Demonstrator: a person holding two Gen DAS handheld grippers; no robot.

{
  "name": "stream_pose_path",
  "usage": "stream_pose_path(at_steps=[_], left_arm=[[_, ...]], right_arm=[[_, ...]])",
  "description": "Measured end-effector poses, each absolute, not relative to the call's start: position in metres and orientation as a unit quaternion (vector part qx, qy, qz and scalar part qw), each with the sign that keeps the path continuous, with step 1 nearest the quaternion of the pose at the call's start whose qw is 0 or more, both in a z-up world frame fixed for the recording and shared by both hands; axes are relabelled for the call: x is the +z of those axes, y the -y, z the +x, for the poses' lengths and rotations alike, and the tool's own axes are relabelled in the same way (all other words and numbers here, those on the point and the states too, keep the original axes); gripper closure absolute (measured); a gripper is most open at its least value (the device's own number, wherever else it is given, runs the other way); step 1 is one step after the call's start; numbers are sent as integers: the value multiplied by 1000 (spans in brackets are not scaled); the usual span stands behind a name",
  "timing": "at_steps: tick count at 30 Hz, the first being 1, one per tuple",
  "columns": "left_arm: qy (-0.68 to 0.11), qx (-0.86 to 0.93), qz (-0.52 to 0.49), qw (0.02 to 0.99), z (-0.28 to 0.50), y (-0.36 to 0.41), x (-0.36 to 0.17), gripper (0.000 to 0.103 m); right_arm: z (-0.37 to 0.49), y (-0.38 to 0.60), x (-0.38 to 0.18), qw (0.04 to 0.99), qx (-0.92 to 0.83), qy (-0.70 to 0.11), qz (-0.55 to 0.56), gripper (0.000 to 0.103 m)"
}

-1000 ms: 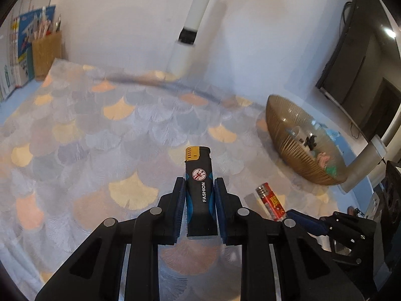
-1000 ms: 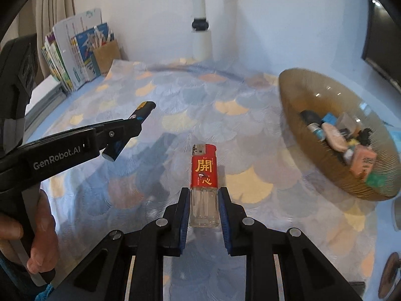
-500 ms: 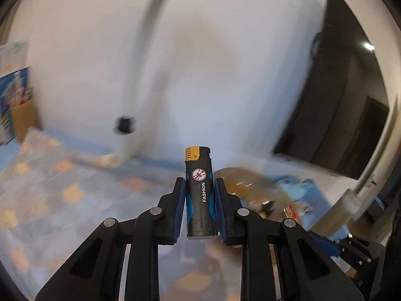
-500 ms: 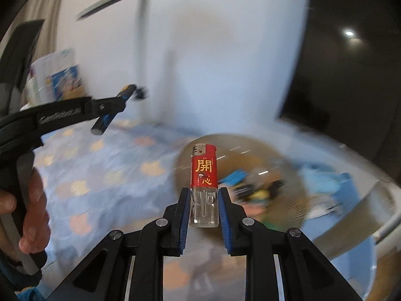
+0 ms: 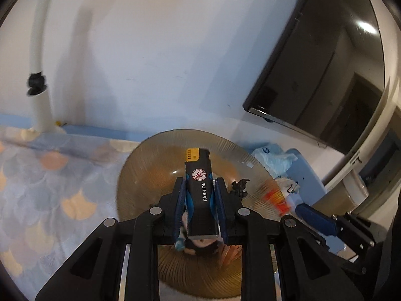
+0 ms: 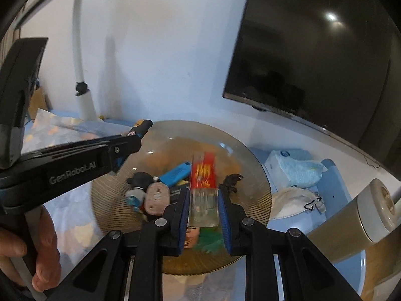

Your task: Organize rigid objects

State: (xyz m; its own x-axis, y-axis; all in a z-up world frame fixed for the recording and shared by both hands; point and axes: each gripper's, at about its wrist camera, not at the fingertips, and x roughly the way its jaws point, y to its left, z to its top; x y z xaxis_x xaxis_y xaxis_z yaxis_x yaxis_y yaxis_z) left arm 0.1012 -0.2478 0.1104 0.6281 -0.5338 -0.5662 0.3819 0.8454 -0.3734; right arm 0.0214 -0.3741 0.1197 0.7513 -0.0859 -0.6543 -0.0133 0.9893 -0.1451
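Scalloped cloth (image 5: pixel 50 188) in pale blue, grey and peach covers the table left of the bowl (image 5: pixel 140 175). A white lamp pole (image 5: pixel 40 75) rises by the plain wall behind the bowl, to its left, and a dark glossy screen (image 5: pixel 325 75) hangs above and to its right. I see the bowl as amber glass, round and finely ribbed, with small plastic bits heaped inside, a blue lighter (image 6: pixel 175 173) among them. Crumpled face masks (image 6: pixel 293 168) lie just right of it.

My left gripper (image 5: pixel 199 185) has just been easing its jaws apart, yet the black lighter (image 5: pixel 200 200) sits between the blue pads above the bowl. It is a smooth slab, with its long axis along the fingers and its yellow cap pointing away from me toward the wall.

My right gripper (image 6: pixel 203 195) is clamped on the clear base of the red lighter (image 6: pixel 203 173). That one is motion-blurred, stands over the bowl's middle, and its red-wrapped top also points away along the fingers.
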Motion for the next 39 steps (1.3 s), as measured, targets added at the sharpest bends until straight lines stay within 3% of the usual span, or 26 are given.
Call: stream_pose_path(at_steps=[3, 4, 11, 14, 15, 16, 23, 29, 31, 33, 39], left_arm=[[-362, -271, -104, 886, 104, 246, 112, 38], [-358, -273, -108, 886, 103, 242, 114, 36], [-331, -261, -126, 898, 71, 177, 141, 36], [-315, -236, -122, 911, 50, 142, 153, 32], [-310, -223, -118, 917, 41, 129, 156, 32], [-305, -214, -116, 921, 32, 116, 158, 32], [-283, -162, -91, 941, -32, 50, 168, 32], [-272, -145, -62, 949, -71, 32, 152, 32], [-272, -140, -50, 951, -74, 33, 141, 30], [-264, -130, -44, 955, -75, 33, 123, 20], [-285, -101, -18, 953, -70, 25, 58, 19]], right_arm=[[22, 394, 122, 934, -34, -354, -38, 79], [19, 400, 125, 935, -35, -351, -20, 79], [-8, 394, 149, 941, -14, -336, 46, 74], [-25, 364, 165, 947, 22, -316, 61, 58], [-28, 356, 168, 947, 28, -313, 62, 48], [-33, 341, 172, 949, 38, -307, 62, 47], [-70, 248, 180, 955, 89, -282, 30, 47], [-87, 218, 154, 950, 102, -291, 48, 45], [-88, 213, 138, 946, 98, -303, 52, 45], [-90, 211, 122, 945, 102, -306, 62, 45], [-81, 202, 58, 938, 62, -335, 63, 44]])
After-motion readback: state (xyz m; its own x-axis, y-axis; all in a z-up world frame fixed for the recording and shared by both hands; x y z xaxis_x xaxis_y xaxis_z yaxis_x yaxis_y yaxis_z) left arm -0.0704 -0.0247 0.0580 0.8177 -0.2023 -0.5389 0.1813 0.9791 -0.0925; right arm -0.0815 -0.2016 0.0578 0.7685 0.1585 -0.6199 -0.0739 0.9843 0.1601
